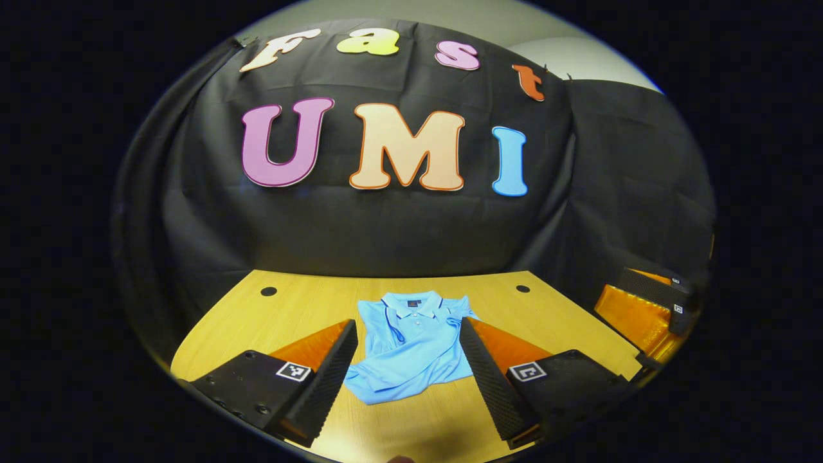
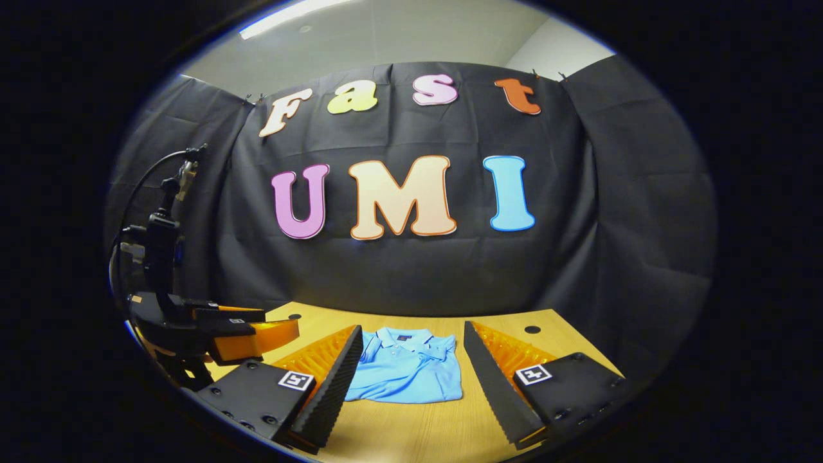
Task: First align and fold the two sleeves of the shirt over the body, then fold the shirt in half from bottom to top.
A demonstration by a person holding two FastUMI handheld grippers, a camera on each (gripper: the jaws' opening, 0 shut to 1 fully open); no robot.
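Blue polo shirt [image 1: 411, 347] is seen lying flat on wooden table [image 1: 308, 302], collar toward the black cloth wall [image 1: 386, 231], approx. mid-table. Sleeves are folded in over the body; lower part is bunched and skewed toward the near left corner in left gripper view. In right gripper view the shirt [image 2: 408, 376] reads as a compact, roughly rectangular bundle, buttons and collar facing up.

Left gripper [image 1: 411, 379] is held above the near table edge, jaws wide apart, nothing between them; shirt is framed in the gap but not touched by either finger. Right gripper [image 2: 411, 386] is likewise held w/ jaws spread wide, nothing gripped, shirt seen between the fingers and apart from both.

In left gripper view, right gripper [image 1: 649, 308] is seen off at the right edge, beside the table. In right gripper view, left gripper [image 2: 251, 337] is seen at left, over the table's left edge, w/ a cable looping above it.

Two dark round holes [image 1: 268, 291] are noted near the table's far corners.
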